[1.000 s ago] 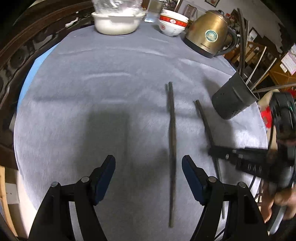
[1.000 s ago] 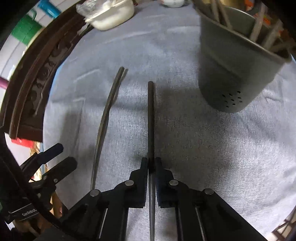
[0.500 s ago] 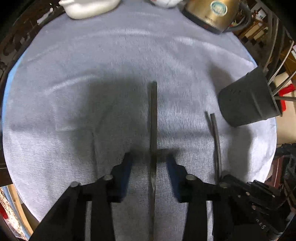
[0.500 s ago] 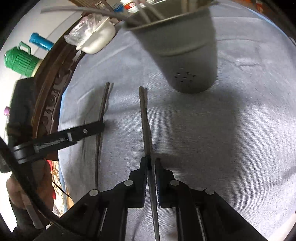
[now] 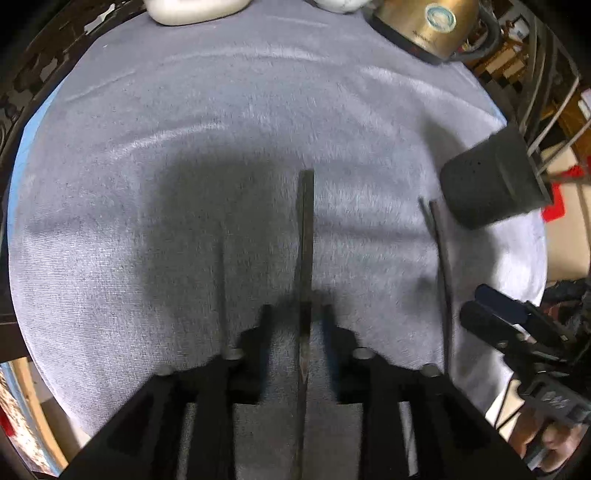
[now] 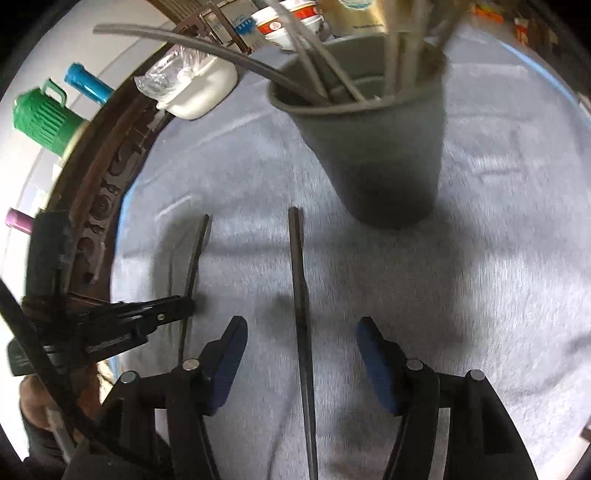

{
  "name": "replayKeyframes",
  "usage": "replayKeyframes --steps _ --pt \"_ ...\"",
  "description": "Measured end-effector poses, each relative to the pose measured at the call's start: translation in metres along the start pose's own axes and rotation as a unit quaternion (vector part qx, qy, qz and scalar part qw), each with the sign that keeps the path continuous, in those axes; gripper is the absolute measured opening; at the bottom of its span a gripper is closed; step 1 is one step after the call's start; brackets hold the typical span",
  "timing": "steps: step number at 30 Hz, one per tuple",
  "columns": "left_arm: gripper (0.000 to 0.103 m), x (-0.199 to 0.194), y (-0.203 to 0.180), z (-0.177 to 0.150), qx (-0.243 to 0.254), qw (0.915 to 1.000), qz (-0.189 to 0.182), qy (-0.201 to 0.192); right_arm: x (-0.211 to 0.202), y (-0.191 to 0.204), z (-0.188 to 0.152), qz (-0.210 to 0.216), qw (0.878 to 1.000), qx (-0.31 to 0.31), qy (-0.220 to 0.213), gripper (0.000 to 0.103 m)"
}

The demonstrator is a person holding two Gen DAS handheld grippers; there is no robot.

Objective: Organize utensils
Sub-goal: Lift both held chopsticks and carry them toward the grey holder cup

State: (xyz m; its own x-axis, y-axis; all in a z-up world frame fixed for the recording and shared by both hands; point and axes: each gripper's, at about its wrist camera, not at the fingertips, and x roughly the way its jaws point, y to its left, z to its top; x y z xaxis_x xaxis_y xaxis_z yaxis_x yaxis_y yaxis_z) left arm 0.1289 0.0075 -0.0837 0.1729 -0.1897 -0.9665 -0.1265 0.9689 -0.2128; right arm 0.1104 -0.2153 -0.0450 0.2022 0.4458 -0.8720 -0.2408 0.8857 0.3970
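Observation:
Two dark chopsticks lie on the grey tablecloth. One chopstick (image 5: 306, 236) runs between the fingers of my left gripper (image 5: 297, 314), which stand narrowly apart around it, not clamped. The other chopstick (image 6: 300, 295) lies on the cloth between the blue pads of my right gripper (image 6: 301, 332), which is open wide and empty. It also shows in the left wrist view (image 5: 441, 251). The dark grey utensil holder (image 6: 373, 155) stands just beyond it, with several utensils inside, and shows at the right in the left wrist view (image 5: 491, 184).
A gold kettle (image 5: 432, 26) and a white dish (image 5: 192, 11) stand at the far side. A white container with plastic (image 6: 195, 88), red-and-white bowls (image 6: 280, 26) and a green jug (image 6: 44, 118) are at the back left. The dark wooden table rim (image 6: 107, 177) curves along the left.
My right gripper has opened and let go of its chopstick, which now lies on the cloth. My left gripper has come down over the other chopstick and narrowed its fingers around it.

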Motion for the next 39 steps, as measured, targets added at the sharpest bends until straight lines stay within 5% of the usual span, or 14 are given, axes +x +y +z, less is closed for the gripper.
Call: replayKeyframes --steps 3,4,7,8,10,14,25,30,35,39 --pt "0.035 -0.008 -0.004 0.003 0.007 0.9999 0.009 -0.011 0.007 0.011 0.008 -0.028 0.999 -0.017 0.016 0.057" --pt "0.035 -0.008 -0.007 0.005 0.01 0.9999 0.009 -0.01 0.011 0.014 0.011 -0.037 0.999 -0.022 0.023 0.04" --pt "0.035 -0.004 -0.015 0.011 0.019 0.9996 0.019 0.004 0.024 0.019 0.014 -0.055 0.997 -0.027 0.045 0.037" --pt "0.032 -0.002 -0.014 0.01 0.022 0.9995 0.021 0.012 0.027 0.021 0.015 -0.06 0.997 -0.029 0.049 0.036" --pt "0.007 0.008 -0.016 0.009 0.03 0.9987 0.022 0.035 0.029 0.028 0.017 -0.079 0.994 -0.046 0.056 0.035" --pt "0.006 0.009 -0.011 0.011 0.044 0.9976 0.004 0.053 0.034 0.035 0.018 -0.112 0.987 -0.083 0.08 0.01" --pt "0.006 0.005 0.004 0.006 0.058 0.995 -0.012 0.081 0.045 0.054 0.023 -0.15 0.971 -0.135 0.131 0.008" --pt "0.006 -0.01 0.006 -0.006 0.039 0.9981 -0.026 0.039 0.027 0.054 0.012 -0.118 0.983 -0.114 0.088 0.007" --pt "0.006 -0.054 0.018 -0.023 0.016 0.9972 -0.048 -0.055 -0.022 0.045 -0.007 -0.062 0.996 -0.068 -0.02 0.007" --pt "0.006 -0.08 0.028 -0.035 0.003 0.9903 -0.049 -0.13 -0.061 0.029 -0.024 -0.03 0.992 -0.028 -0.12 0.007"
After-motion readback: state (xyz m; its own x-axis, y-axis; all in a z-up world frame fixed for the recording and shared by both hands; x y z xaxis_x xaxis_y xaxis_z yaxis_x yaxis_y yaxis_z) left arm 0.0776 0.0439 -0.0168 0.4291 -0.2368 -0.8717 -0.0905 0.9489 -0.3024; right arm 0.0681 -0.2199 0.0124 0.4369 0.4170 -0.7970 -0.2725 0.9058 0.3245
